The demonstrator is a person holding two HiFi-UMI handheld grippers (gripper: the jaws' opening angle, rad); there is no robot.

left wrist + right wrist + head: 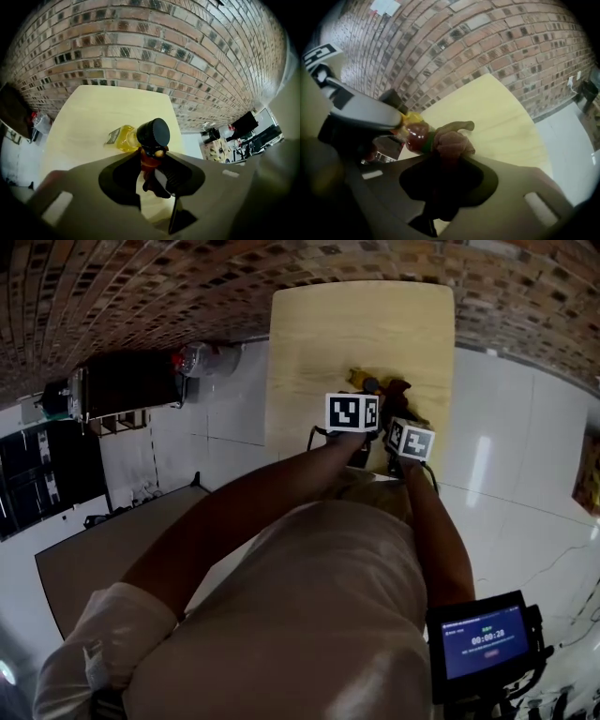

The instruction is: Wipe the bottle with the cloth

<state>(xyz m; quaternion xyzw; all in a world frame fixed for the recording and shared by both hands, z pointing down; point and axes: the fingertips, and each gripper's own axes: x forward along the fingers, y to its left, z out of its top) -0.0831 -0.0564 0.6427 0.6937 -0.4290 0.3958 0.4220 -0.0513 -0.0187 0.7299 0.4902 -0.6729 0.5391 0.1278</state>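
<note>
A small reddish bottle [145, 164] sits between the jaws of my left gripper [152, 160], whose pads press on it. The same bottle [415, 136] shows in the right gripper view, held by the grey left gripper [370, 112]. My right gripper [440, 161] is shut on a bunched pinkish-brown cloth [451, 143], which touches the reddish bottle's side. A yellow bottle [119, 138] with a black cap [153, 132] lies on the wooden table [356, 324] just behind. In the head view both marker cubes stand close together over the table's near end, above the cloth [401, 390].
A brick wall runs behind the table. To the left on the tiled floor stand a dark cabinet [122, 385] and a clear plastic bottle [206, 357]. A grey board [112, 549] lies lower left. A small screen [483, 643] sits at the lower right.
</note>
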